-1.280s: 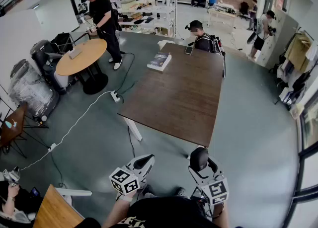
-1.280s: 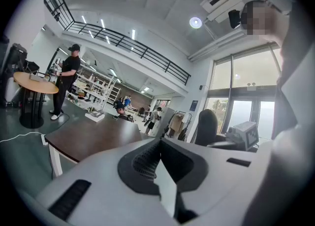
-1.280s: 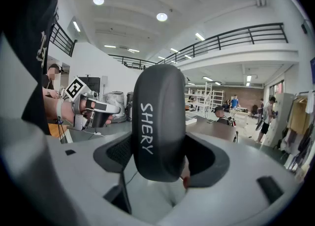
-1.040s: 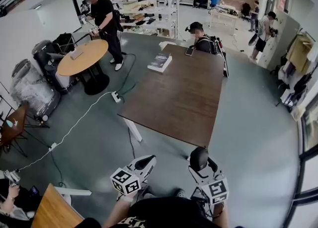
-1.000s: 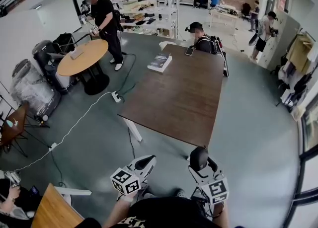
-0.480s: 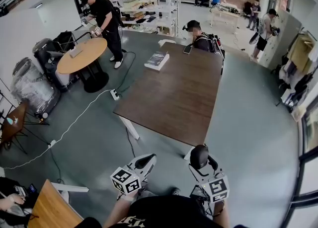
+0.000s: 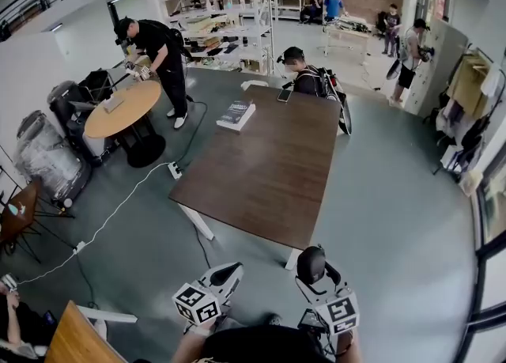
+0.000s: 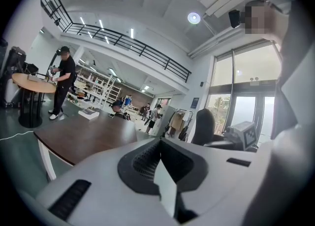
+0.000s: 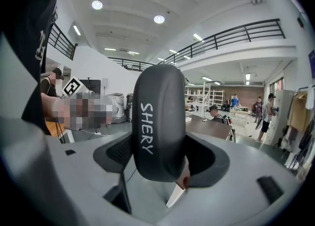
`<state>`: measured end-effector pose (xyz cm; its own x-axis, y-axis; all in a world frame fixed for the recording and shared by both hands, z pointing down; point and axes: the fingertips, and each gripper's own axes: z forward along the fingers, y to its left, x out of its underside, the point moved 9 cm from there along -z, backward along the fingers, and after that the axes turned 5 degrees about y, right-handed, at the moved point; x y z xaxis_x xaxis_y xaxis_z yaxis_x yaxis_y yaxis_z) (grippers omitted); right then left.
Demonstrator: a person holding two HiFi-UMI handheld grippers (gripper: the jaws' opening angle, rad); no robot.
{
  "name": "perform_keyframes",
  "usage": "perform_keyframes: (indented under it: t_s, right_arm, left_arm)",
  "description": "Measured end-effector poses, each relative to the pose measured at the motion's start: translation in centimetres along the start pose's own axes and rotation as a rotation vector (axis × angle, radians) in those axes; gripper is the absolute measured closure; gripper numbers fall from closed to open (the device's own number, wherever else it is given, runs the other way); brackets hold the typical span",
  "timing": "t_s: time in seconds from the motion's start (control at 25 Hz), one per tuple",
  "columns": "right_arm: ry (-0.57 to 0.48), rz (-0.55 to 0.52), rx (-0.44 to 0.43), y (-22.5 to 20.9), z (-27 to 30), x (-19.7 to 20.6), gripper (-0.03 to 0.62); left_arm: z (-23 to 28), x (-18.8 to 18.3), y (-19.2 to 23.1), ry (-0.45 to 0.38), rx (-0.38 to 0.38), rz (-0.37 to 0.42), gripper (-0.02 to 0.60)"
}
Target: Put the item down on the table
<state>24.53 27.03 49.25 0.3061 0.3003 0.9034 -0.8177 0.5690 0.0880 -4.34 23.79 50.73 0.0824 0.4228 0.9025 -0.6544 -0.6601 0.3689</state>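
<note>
The person wears a black shirt (image 7: pixel 253 344); some white print on it shows at the upper left of the right gripper view. The left gripper (image 7: pixel 227 273) and the right gripper (image 7: pixel 313 271) both have smooth light grey shells, with dark ribbed pads (image 8: pixel 146 162) in a dark recess. Each gripper carries a white cube with black square markers: the left cube (image 7: pixel 196 304) and the right cube (image 7: pixel 337 315). A narrow dark slot (image 8: pixel 70 199) is cut in the left shell.
</note>
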Motion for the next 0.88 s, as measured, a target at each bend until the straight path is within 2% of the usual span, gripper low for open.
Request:
perform_keyframes:
  t_s: [0.44,0.52,0.68,0.88]
  right_arm:
    - [0.002,0.104,0.069,-2.5,-3.3,3.1,0.279]
    - [0.016,0.117,0.083,-2.5,-3.5,2.2,0.279]
    - [0.015,0.104,0.070,-2.4,-3.0,4.3,0.279]
    - [0.042,0.097,0.080,-3.0,-2.7,4.3,0.279]
  left_arm:
    - [3.8,-0.2,-4.2,0.083,0.087,0.072,0.575]
    - [4.0,0.1,-4.3,0.092,0.094,0.070,0.575]
    - [4.4,0.9,-4.1,0.097,0.102,0.054,0.575]
    - [5.8,1.3,-3.1,0.084,0.118,0.028,0.575]
